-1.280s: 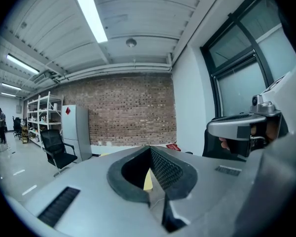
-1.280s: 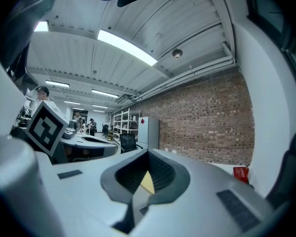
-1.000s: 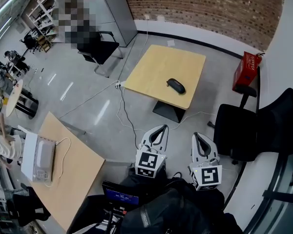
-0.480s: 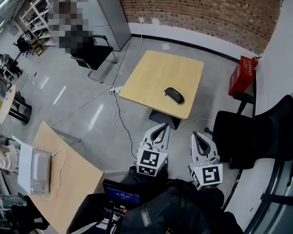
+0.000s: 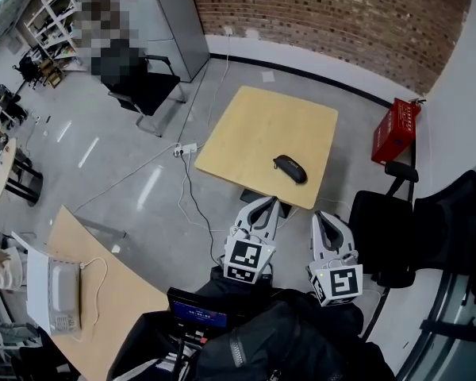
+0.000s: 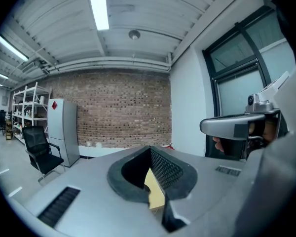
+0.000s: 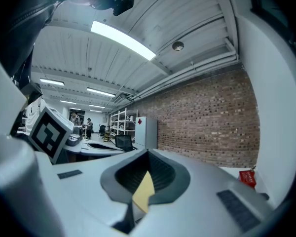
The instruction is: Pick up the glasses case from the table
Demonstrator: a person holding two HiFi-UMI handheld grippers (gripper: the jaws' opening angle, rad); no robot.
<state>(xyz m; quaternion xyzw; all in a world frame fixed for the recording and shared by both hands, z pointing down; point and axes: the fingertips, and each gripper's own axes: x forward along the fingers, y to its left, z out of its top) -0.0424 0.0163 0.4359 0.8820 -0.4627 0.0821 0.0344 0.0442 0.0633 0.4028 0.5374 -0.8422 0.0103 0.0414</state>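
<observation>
The dark oval glasses case lies on the square light-wood table, near its front right edge. Both grippers hang side by side short of the table's near edge, pointing at it and above the floor. My left gripper is shut with nothing in it; through the loop of its jaws a sliver of the tabletop shows in the left gripper view, where the jaw tips meet. My right gripper is also shut and empty, and the tabletop shows through its jaws too.
A black office chair stands right of the grippers, a red box beyond it. A cable and power strip lie on the floor left of the table. A second wooden table with a white device is at lower left.
Both grippers have moved forward towards the table together with the head. The table and the case now sit closer to the jaw tips. Both grippers stay shut.
</observation>
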